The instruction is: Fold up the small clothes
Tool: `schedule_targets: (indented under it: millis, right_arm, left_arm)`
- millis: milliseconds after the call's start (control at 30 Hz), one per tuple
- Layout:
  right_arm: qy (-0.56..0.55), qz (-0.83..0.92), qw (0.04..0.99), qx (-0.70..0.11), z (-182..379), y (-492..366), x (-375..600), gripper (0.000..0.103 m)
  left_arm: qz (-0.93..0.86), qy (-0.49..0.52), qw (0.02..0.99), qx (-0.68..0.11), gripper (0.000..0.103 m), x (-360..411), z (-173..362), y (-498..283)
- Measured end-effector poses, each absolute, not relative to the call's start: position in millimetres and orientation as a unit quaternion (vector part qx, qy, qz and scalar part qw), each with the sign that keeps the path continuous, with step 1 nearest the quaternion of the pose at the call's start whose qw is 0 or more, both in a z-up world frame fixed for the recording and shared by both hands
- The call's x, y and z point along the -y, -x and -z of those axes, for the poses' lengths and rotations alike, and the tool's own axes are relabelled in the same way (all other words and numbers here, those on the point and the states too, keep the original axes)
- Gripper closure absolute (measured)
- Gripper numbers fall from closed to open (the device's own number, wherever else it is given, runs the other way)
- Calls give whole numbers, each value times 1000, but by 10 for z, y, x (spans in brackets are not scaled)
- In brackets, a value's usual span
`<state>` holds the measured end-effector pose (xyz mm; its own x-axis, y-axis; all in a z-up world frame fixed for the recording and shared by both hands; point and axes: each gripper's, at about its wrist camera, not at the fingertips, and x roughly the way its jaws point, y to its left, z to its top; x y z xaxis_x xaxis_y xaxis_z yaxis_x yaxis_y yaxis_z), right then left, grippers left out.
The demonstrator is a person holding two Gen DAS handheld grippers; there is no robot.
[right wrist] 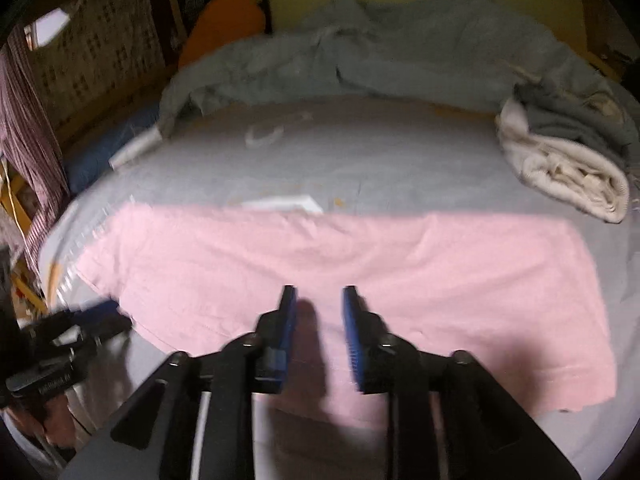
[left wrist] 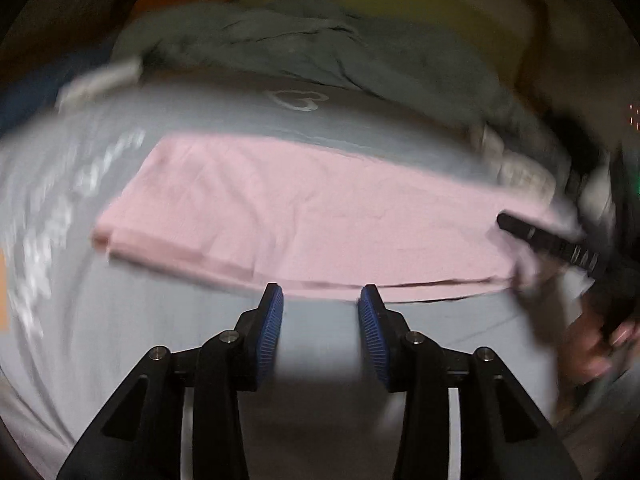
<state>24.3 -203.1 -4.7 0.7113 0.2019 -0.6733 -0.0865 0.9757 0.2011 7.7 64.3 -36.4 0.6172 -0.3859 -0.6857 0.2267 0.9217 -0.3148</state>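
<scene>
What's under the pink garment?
The pink garment lies flat on the grey bedsheet; a white printed patch shows at its far edge. Anything beneath is covered.

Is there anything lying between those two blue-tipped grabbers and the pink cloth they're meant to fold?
Nothing visible. The left gripper hangs open at the near edge of the pink cloth, and the right gripper is open directly over it. The rolled white and grey clothes sit off to the side.
</scene>
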Motion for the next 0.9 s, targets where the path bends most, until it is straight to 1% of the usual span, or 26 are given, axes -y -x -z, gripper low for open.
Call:
schedule_targets:
  millis: [33, 67, 100, 200, 300, 400, 467, 567, 600, 633, 667, 733, 767, 833, 900]
  right_arm:
    - [-81, -83, 926, -358, -6, -206, 2032, 53]
    - [-83, -88, 932, -343, -64, -164, 2021, 47]
    - [-83, -94, 936, -327, -119, -126, 2017, 44]
    - [-53, -116, 943, -306, -213, -204, 1802, 44]
    - [0, -124, 940, -318, -139, -250, 1535, 44]
    - [92, -106, 914, -381, 213, -343, 1263, 44]
    - [96, -102, 920, -367, 238, -292, 1258, 44]
    - [74, -113, 915, -379, 172, -307, 1321, 44]
    - [61, -117, 916, -378, 145, -303, 1352, 44]
    - [45, -124, 918, -374, 98, -304, 1371, 45]
    - [23, -139, 920, -367, 29, -313, 1390, 50]
    - [5, -158, 919, -362, -62, -370, 1358, 76]
    - [-5, -166, 918, -360, -115, -417, 1314, 80]
    - [-37, -188, 913, -359, -179, -538, 1198, 93]
    - [-56, -188, 912, -359, -193, -619, 1076, 93]
  left_arm:
    - [176, 159, 882, -407, 40, -781, 371, -51]
    - [170, 215, 869, -411, 34, -915, 402, -43]
    - [161, 267, 855, -414, 28, -1043, 456, -44]
    - [165, 402, 804, -406, 28, -1341, 631, -154]
    - [153, 453, 790, -384, 28, -1475, 666, -260]
    - [113, 458, 806, -357, 29, -1549, 617, -326]
    - [79, 440, 829, -335, 30, -1547, 570, -366]
    - [82, 401, 851, -330, 34, -1486, 538, -488]
    - [87, 384, 858, -330, 48, -1463, 533, -519]
    - [91, 365, 866, -330, 69, -1431, 539, -544]
    - [86, 346, 873, -334, 74, -1407, 560, -568]
    - [86, 345, 874, -331, 76, -1423, 607, -579]
    - [87, 347, 874, -328, 77, -1432, 608, -573]
    - [90, 346, 877, -321, 85, -1441, 602, -557]
    - [96, 340, 883, -309, 87, -1450, 551, -528]
